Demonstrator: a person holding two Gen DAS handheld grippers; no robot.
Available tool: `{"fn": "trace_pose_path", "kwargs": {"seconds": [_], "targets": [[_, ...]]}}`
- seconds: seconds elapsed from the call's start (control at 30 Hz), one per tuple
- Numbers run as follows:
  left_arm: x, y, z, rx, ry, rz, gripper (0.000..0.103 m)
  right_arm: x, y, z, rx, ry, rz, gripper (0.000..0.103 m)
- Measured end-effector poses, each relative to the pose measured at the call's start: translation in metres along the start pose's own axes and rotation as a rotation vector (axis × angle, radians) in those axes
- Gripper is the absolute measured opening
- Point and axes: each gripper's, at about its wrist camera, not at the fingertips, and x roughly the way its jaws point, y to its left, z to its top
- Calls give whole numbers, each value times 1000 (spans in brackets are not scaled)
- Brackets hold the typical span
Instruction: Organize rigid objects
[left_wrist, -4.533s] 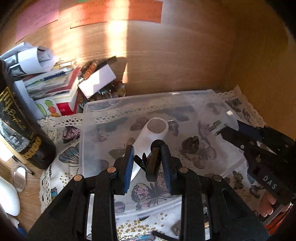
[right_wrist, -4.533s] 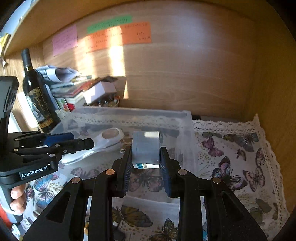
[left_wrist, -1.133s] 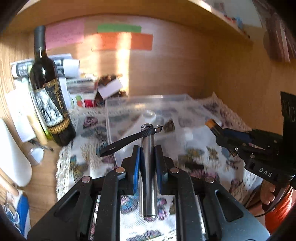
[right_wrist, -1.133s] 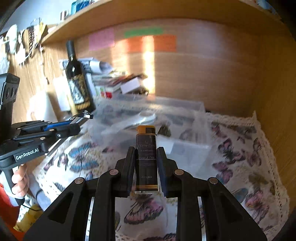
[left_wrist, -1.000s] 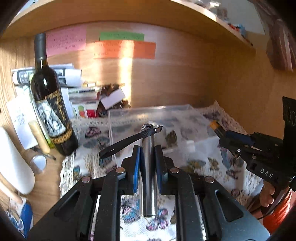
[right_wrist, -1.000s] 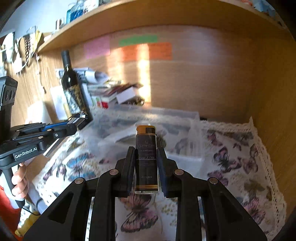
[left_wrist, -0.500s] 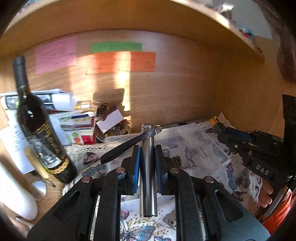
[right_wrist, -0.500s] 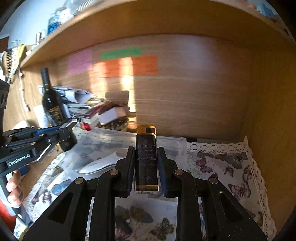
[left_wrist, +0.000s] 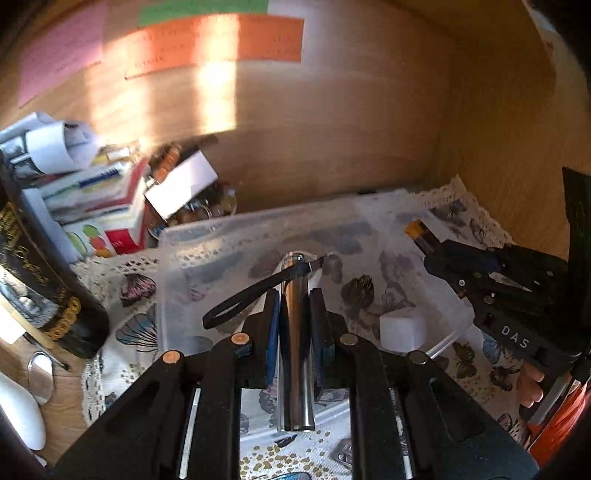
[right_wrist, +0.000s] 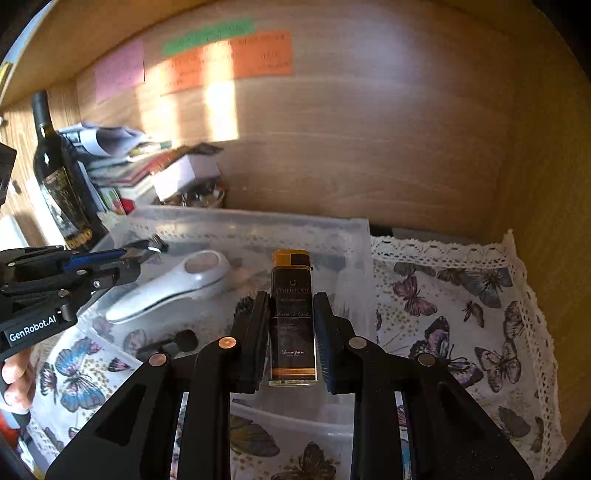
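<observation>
My left gripper (left_wrist: 293, 295) is shut on a silver metal flashlight (left_wrist: 295, 332) with a black wrist strap (left_wrist: 251, 299), held above the clear plastic bin (left_wrist: 207, 236). My right gripper (right_wrist: 291, 299) is shut on a dark lighter (right_wrist: 291, 314) with a gold top, held over the same bin (right_wrist: 354, 236). In the bin lie a white handheld magnifier (right_wrist: 173, 284), a white charger block (left_wrist: 400, 330) and a small black clip (right_wrist: 181, 341). The right gripper also shows in the left wrist view (left_wrist: 424, 240), and the left gripper in the right wrist view (right_wrist: 147, 249).
A dark wine bottle (right_wrist: 59, 177) stands left of the bin. Stacked books, papers and a jar of small items (left_wrist: 110, 199) sit at the back left. The shelf's wooden back wall and right side wall (right_wrist: 535, 166) close in. A butterfly-print cloth (right_wrist: 461, 302) covers the shelf floor.
Both grippers have moved forward and down into the shelf, so the flashlight and the lighter now hang over the bin. Several seconds earlier they held a black clip and the white charger.
</observation>
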Motion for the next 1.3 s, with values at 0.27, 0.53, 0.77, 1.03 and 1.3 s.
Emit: {"fn": "trace_pose_path", "kwargs": {"seconds": [0.27,0.53,0.77,1.03,1.3], "targets": [[15,-5,-4,18,41,-13,15,9,6,-5,-41,32,-27,22],[0,-9,-4,32,8,2,23,8,6,-5,-36,43,-19,23],[-32,-13,-4,37,-67,31,46,-22,13,-1,-50,-26,-10,34],[-72,-16,-13,29,-159,64,78,-63,21,-3,-66,-116,8,47],[-92,-12,-34,10,-176,96,97,-88,23,-19,-73,-148,33,59]]}}
